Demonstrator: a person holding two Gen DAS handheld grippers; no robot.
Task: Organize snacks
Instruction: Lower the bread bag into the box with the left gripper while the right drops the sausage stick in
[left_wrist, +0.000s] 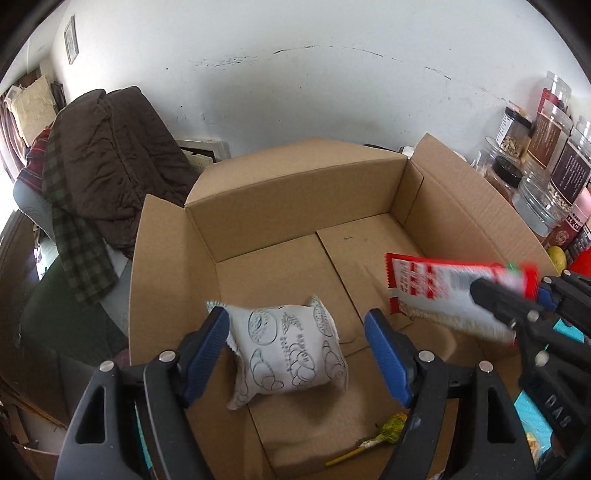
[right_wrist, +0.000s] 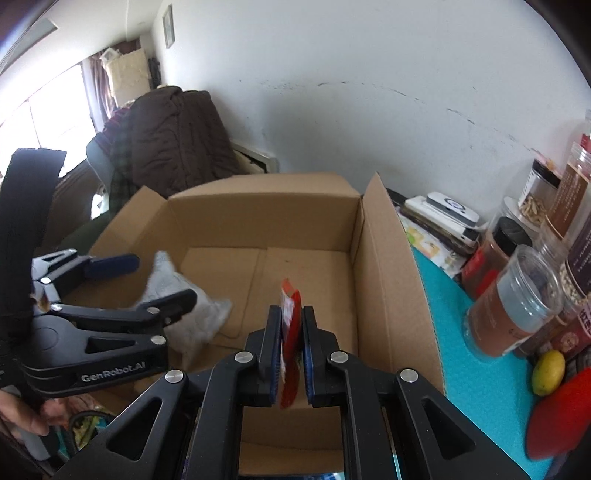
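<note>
Left hand-held gripper (left_wrist: 295, 354) hangs released around a white pouch (left_wrist: 288, 354) over the box (left_wrist: 295, 192); right hand-held gripper (right_wrist: 291, 354) loosely brackets a red packet (right_wrist: 290, 332), pads apparently off it.

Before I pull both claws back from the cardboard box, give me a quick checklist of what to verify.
1. White pastry packet released by left claw: ok, pads stand apart from it.
2. White packet settled on the box floor: cannot tell, it is blurred.
3. Red snack packet released by right claw: cannot tell, it sits between barely parted pads.
4. Red packet over the cardboard box, not its rim: ok.
5. Lollipop inside the box: ok.
6. Jars outside the box, beyond its right flap: ok.
</note>
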